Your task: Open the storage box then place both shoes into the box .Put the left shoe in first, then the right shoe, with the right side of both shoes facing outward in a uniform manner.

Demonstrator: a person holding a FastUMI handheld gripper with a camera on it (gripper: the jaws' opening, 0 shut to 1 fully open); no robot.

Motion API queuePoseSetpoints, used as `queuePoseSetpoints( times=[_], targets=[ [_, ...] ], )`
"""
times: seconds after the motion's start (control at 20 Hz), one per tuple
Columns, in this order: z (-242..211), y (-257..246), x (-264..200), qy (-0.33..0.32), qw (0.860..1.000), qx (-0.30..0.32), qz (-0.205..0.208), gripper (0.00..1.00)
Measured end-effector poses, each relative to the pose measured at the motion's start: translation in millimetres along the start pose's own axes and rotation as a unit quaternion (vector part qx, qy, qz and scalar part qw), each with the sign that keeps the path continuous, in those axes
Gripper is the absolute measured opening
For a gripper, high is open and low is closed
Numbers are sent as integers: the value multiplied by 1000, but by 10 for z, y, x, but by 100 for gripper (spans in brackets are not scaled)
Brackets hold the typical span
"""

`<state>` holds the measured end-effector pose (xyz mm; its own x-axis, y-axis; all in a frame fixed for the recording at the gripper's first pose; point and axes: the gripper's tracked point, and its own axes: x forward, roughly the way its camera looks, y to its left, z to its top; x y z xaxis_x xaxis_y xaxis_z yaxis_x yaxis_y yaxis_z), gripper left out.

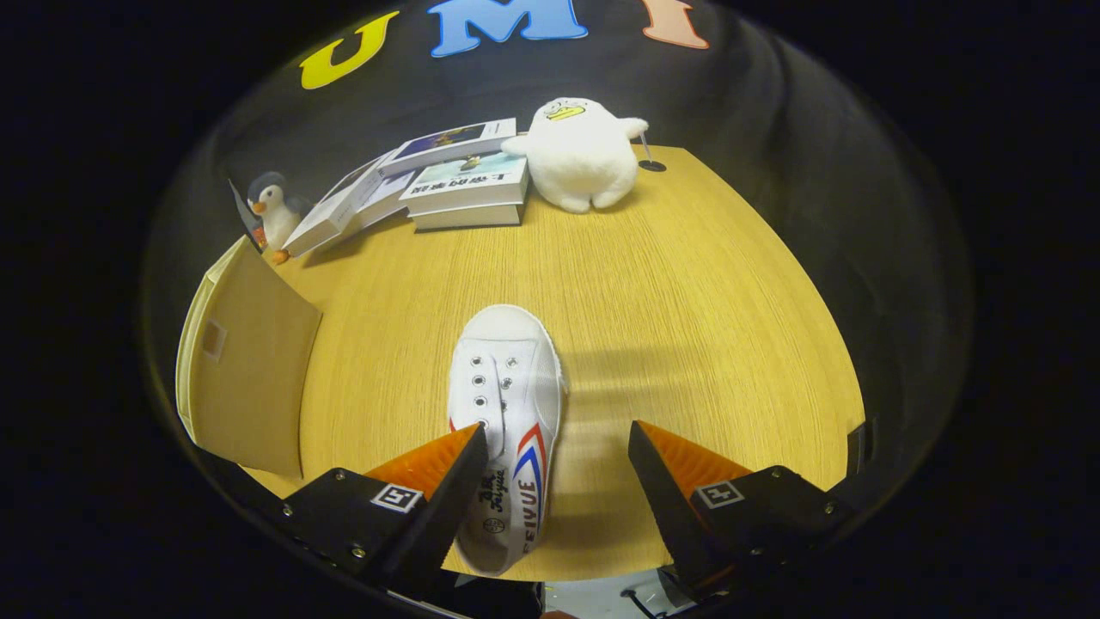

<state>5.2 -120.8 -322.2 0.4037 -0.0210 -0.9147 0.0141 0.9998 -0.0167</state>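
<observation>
Between the spread fingers of the hand-held gripper (554,447), near its left finger, a white canvas shoe (507,404) lies unclamped; closing on it comes next, toward the storage box (245,370) far left.

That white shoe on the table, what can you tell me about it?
The white shoe looks like canvas, with metal eyelets but no laces, red and blue stripes and dark print on its side. It lies flat on the wooden table, toe pointing away. The open gripper straddles it: one orange finger overlaps its edge, the other stands clear.
</observation>
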Motion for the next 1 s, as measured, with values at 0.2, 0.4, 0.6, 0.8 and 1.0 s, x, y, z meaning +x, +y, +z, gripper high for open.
queuePoseSetpoints(
  times=[0.2,0.4,0.6,0.8,1.0],
  targets=[
    [-122,9,126,26,1000,1,6,100],
    [-229,32,248,47,999,-1,9,100],
    [-245,81,277,53,998,12,23,96],
    [-249,261,288,54,997,27,53,57],
    [-187,181,264,44,998,24,31,27]
  ],
)
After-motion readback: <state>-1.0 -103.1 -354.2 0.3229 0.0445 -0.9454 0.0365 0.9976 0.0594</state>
